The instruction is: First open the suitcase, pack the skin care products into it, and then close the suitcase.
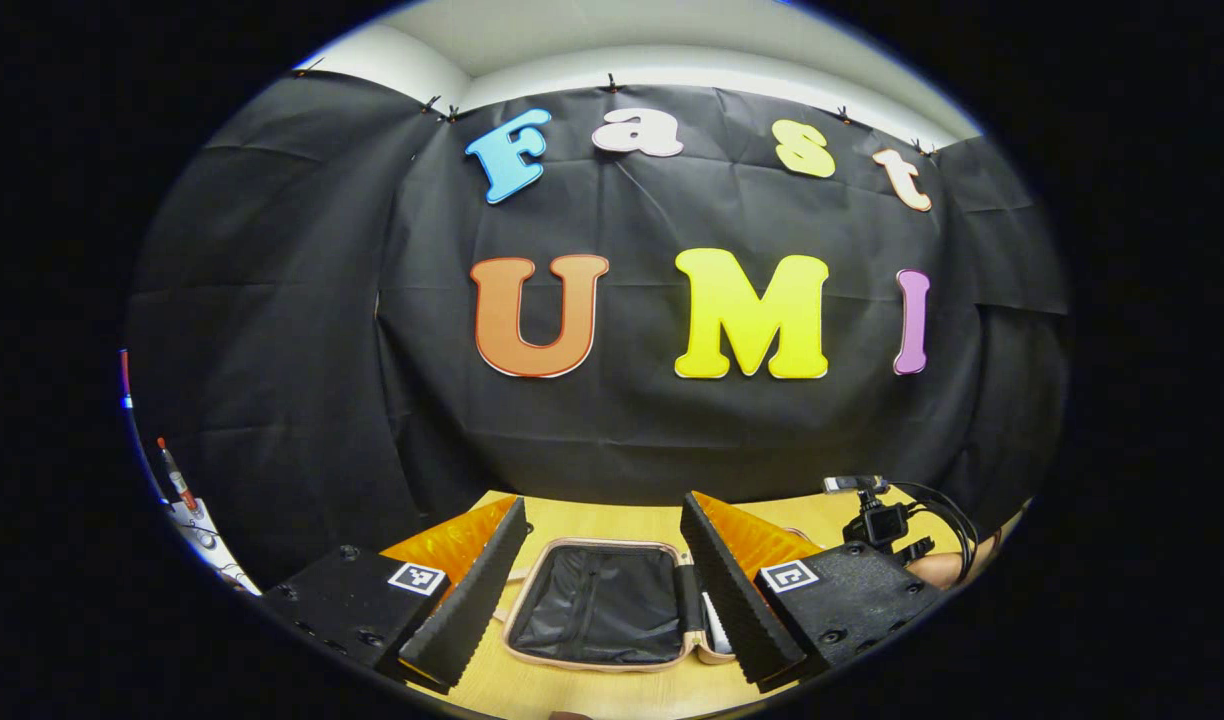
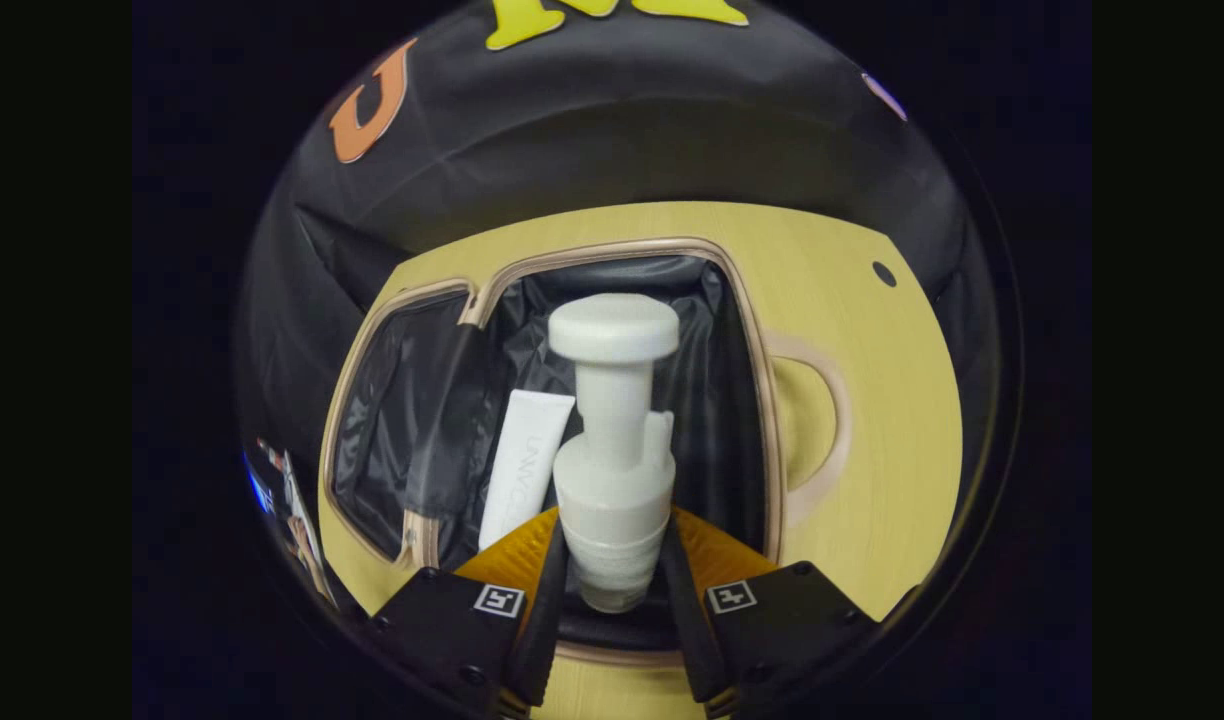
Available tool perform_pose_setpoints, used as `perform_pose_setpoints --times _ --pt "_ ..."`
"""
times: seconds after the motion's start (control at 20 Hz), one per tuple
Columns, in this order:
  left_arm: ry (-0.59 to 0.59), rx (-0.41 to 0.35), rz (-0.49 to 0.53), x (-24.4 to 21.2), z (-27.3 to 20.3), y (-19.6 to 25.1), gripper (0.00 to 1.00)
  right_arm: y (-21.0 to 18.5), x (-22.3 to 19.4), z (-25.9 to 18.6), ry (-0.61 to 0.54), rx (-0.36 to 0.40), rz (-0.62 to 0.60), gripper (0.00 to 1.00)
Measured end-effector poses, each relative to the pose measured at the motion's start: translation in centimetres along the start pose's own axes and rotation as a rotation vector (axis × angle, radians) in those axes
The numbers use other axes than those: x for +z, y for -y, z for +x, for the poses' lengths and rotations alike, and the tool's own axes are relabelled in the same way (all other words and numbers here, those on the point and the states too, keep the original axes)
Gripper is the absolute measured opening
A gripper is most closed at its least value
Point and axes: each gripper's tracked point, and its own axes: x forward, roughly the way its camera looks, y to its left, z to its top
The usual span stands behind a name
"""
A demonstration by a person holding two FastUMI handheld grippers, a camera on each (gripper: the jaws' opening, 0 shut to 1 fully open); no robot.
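Right gripper point(image 2: 614, 570) clamps the white pump bottle point(image 2: 613, 450) above the open suitcase point(image 2: 762, 400), beside a white tube point(image 2: 525, 465). Left gripper point(image 1: 604, 590) open, empty.

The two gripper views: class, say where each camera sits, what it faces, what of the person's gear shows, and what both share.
Left gripper view: rides the left gripper, low, facing the booth wall; own open fingers; right gripper farther off.
Right gripper view: rides the right gripper, looking down into the open suitcase; fingers clamp a white pump bottle beside a white tube.
Shared: suitcase, wooden table.
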Motion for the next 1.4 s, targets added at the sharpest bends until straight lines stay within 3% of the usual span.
perform_pose_setpoints --times 0.3,0.4,0.6,0.7,0.75,0.8,0.9,1.0,1.2,1.25,1.4 --pt "-0.058 0.077 -0.021 -2.3 1.8 -4.9 0.98 0.6 -2.5 2.1 -0.099 -0.045 0.065 0.49" --pt "-0.074 0.094 -0.028 -3.3 2.6 -6.5 0.99 1.0 -2.4 2.2 -0.097 -0.064 0.095 0.46" --pt "-0.109 0.155 -0.085 -5.6 3.9 -10.3 0.99 0.9 -1.9 1.3 -0.069 -0.060 0.084 0.51" --pt "-0.115 0.163 -0.114 -6.8 4.6 -11.4 0.98 0.5 -1.2 -0.3 -0.031 -0.046 0.060 0.69" --pt "-0.119 0.164 -0.132 -7.4 5.1 -12.0 0.97 0.6 -0.5 -1.3 -0.001 -0.049 0.041 0.71" --pt "-0.144 0.157 -0.152 -8.4 5.7 -12.4 0.97 0.5 0.2 -2.7 0.034 -0.043 0.022 0.81" --pt "-0.190 0.154 -0.199 -10.9 6.7 -13.3 0.97 0.5 2.3 -6.1 0.139 -0.041 -0.031 0.77" --pt "-0.244 0.157 -0.235 -13.8 8.2 -14.4 0.98 1.1 4.8 -10.6 0.279 -0.050 -0.089 0.81" --pt "-0.358 0.183 -0.315 -19.9 10.5 -16.2 0.98 2.8 7.5 -21.8 0.515 -0.036 -0.127 0.81" --pt "-0.385 0.174 -0.362 -21.4 11.0 -16.1 0.98 3.4 7.4 -24.3 0.563 -0.026 -0.126 0.77" --pt "-0.460 0.128 -0.537 -24.7 12.2 -15.5 0.98 6.1 6.9 -31.1 0.691 -0.050 -0.136 0.81"
